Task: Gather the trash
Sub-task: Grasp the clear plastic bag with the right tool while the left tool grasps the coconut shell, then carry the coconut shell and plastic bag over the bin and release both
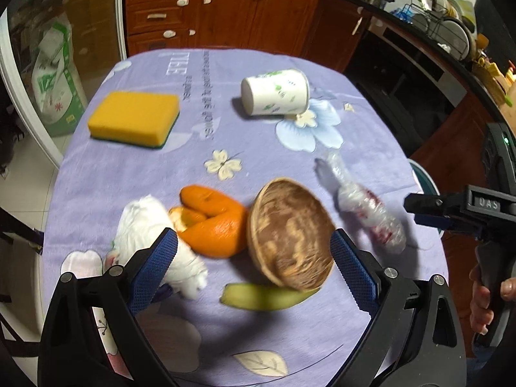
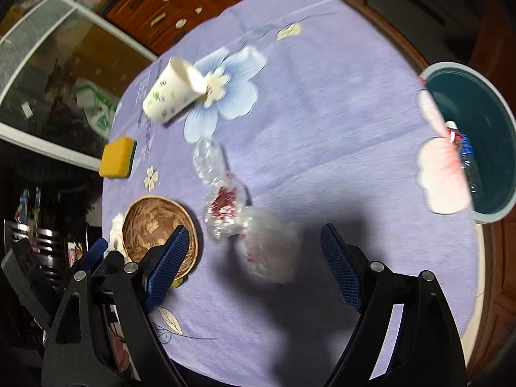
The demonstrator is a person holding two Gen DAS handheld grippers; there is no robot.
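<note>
My left gripper [image 1: 253,258] hangs open over a purple flowered tablecloth [image 1: 290,167]. Below it lie an orange peel [image 1: 213,222], a wooden bowl [image 1: 290,235], a white crumpled tissue [image 1: 151,235] and a green peel [image 1: 267,296]. My right gripper [image 2: 254,258] is open too, above a crumpled clear plastic wrapper [image 2: 267,248] that its pads do not touch. Another twist of plastic with red print [image 2: 222,193] lies just beyond. A paper cup [image 1: 275,92] lies on its side further back. In the left wrist view, a hand [image 1: 483,303] holds the right gripper [image 1: 416,211] at the table's right edge.
A yellow sponge [image 1: 133,119] sits at the far left of the table. A teal bin [image 2: 503,148] with a plastic bottle [image 2: 467,158] inside stands off the table's right edge. Wooden cabinets [image 1: 225,9] and a glass door [image 2: 48,64] lie behind.
</note>
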